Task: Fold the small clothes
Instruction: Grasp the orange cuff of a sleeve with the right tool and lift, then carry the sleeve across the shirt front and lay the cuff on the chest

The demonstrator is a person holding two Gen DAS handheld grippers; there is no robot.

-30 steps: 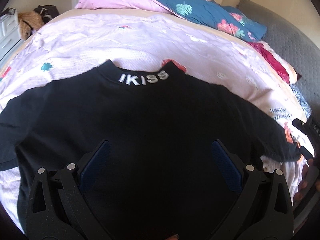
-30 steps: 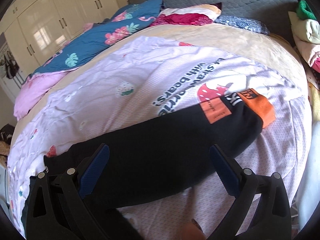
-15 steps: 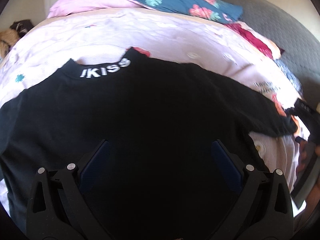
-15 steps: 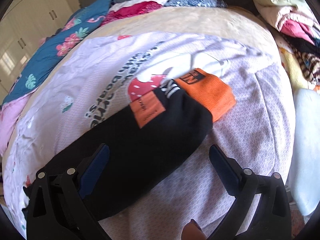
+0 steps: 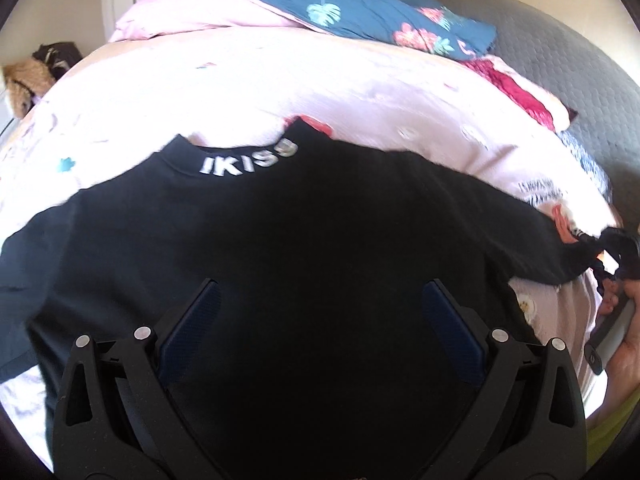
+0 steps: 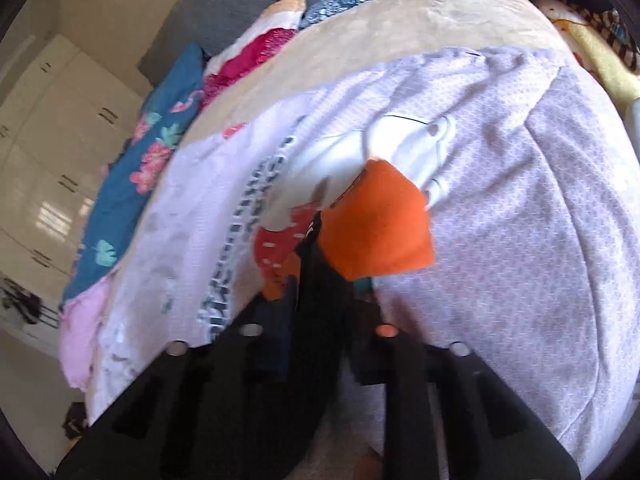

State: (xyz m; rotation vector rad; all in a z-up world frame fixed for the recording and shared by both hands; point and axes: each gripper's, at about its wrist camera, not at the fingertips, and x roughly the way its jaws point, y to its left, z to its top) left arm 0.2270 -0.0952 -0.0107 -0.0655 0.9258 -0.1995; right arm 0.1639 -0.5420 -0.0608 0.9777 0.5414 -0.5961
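My right gripper (image 6: 324, 304) is closing its jaws on the black sleeve (image 6: 320, 280) of the shirt, and the dark cloth is already sitting pinched between the two pads, with the orange cuff (image 6: 380, 224) sticking out just past the fingertips and lying on the pale lilac sheet (image 6: 520, 240). My left gripper (image 5: 320, 312) is hanging with its jaws spread wide over the middle of the black shirt (image 5: 280, 248), its blue pads (image 5: 192, 320) gripping nothing. The shirt is lying flat and spread out on the bed, back upward, its collar with white lettering (image 5: 248, 160) pointing away from me toward the pillows. Its right sleeve is stretching out to the far right of the left view, where my right hand (image 5: 624, 320) is holding the other tool at the sleeve's end. Beyond the shirt, a blue flowered quilt (image 5: 380, 16) and pink bedding (image 5: 192, 20) are bunching at the head of the bed, beside a grey padded headboard (image 5: 560, 48).
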